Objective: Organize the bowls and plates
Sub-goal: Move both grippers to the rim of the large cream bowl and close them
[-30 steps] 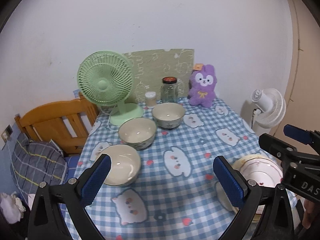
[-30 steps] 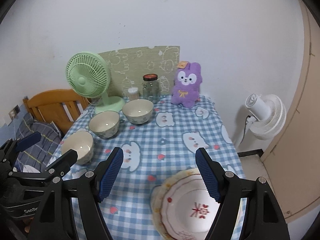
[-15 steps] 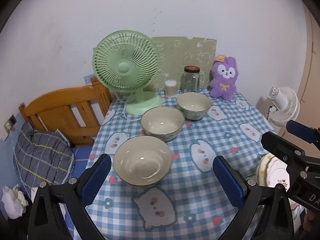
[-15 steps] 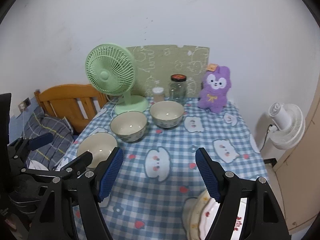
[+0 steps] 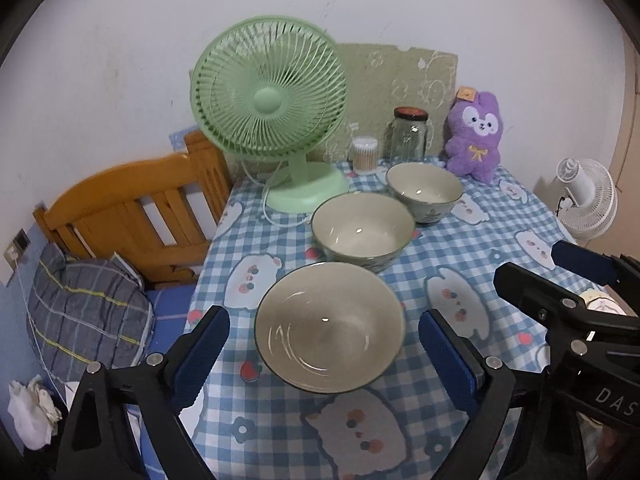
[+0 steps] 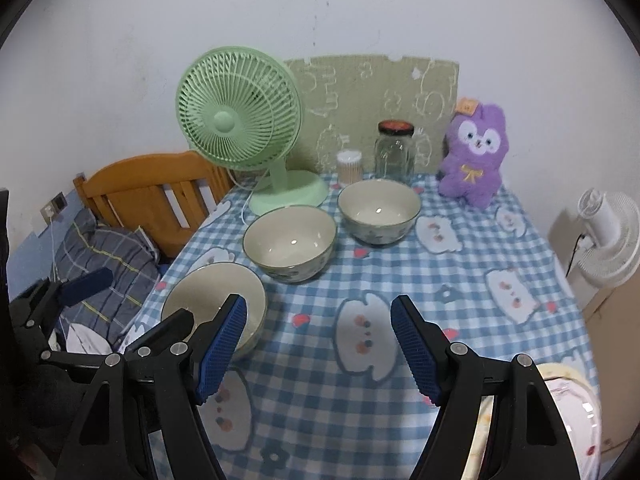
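**Both grippers closer over the bowls, nothing held**

Since the earlier frames both cameras have come forward and lower toward the bowl row; bowls and green fan look bigger, plates have slid to the frame edge. Left jaws have just been closing a little, near bowl between them, pads not touching it.

Left wrist view: left gripper (image 5: 324, 354) spread wide, blue pads flanking the near bowl (image 5: 329, 326), clear gaps both sides. Middle bowl (image 5: 362, 230) just behind it, rims near or touching, cannot tell. Far bowl (image 5: 424, 191) beside the middle one. Green fan (image 5: 269, 104) base just beside the middle bowl, cord trailing on the table (image 5: 500, 216). Left table edge close to the near bowl, wooden headboard (image 5: 132, 216) beyond. Open checked cloth to the right of the bowls. Right gripper's fingers (image 5: 560, 304) enter from the right, above a sliver of the plates (image 5: 602, 304).

Right wrist view: right gripper (image 6: 318, 344) open, empty, pointing down over bare cloth, nothing between the pads. Near bowl (image 6: 208, 296) at lower left, partly behind the left pad; left gripper finger (image 6: 86, 282) hangs off the table's left edge. Plates (image 6: 576, 404) stacked at the front right corner, mostly hidden behind the right finger. Jar (image 6: 394, 150), cotton-swab tub (image 6: 349, 166), purple plush (image 6: 474, 156) line the back edge. White fan (image 6: 608, 232) stands beyond the right edge.
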Motion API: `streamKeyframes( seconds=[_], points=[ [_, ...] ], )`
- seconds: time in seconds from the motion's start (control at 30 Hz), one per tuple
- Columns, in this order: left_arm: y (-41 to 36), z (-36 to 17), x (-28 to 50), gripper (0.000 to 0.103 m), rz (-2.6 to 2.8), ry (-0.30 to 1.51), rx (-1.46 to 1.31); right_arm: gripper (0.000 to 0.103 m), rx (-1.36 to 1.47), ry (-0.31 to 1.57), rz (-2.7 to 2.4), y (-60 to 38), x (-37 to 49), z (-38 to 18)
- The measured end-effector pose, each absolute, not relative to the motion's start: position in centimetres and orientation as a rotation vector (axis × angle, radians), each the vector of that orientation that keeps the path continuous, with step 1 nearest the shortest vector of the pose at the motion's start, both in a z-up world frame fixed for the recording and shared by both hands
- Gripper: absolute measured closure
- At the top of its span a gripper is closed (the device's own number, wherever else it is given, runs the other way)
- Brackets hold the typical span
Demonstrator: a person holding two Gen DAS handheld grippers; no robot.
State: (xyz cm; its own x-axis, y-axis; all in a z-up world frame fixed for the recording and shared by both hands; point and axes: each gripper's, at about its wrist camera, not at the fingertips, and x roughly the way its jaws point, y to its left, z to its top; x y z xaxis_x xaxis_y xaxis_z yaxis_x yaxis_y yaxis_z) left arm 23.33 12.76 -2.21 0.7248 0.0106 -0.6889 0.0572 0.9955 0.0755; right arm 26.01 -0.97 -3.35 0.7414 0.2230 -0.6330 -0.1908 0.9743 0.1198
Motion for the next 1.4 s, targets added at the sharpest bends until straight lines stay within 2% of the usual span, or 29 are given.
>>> streamKeyframes(
  seconds=[0.47, 0.67, 0.73, 0.8, 0.93, 1.0, 1.2, 1.3, 1.4],
  points=[
    [16.5, -5.7, 26.8, 0.011, 0.024, 0.824, 0.106, 0.026, 0.046, 0.726, 0.233, 3.6, 29.8, -6.5],
    [17.6, -7.6, 28.4, 0.017, 0.024, 0.863, 0.086, 0.026, 0.048, 0.749, 0.227, 5.0, 31.3, -8.2],
    [17.9, -8.3, 28.7, 0.018, 0.023, 0.866, 0.082, 0.029, 0.047, 0.764, 0.226, 5.3, 31.9, -8.9],
    [17.9, -8.8, 29.1, 0.024, 0.016, 0.877, 0.083, 0.040, 0.050, 0.785, 0.224, 5.7, 32.3, -9.4],
    [18.2, -9.7, 29.7, 0.035, -0.002, 0.903, 0.071, 0.048, 0.048, 0.817, 0.211, 6.1, 33.0, -10.4],
    [18.5, -10.0, 29.8, 0.050, -0.004, 0.908, 0.054, 0.059, 0.036, 0.833, 0.207, 6.3, 33.2, -10.8],
    [19.0, -10.8, 30.2, 0.066, -0.006, 0.949, 0.007, 0.078, 0.015, 0.906, 0.232, 7.0, 33.7, -12.2],
    [18.9, -11.0, 30.2, 0.074, -0.023, 0.958, 0.006, 0.083, 0.003, 0.911, 0.238, 7.4, 33.7, -12.3],
    [18.6, -11.0, 30.2, 0.080, -0.035, 0.967, 0.015, 0.084, -0.017, 0.907, 0.241, 7.7, 33.5, -12.3]
  ],
)
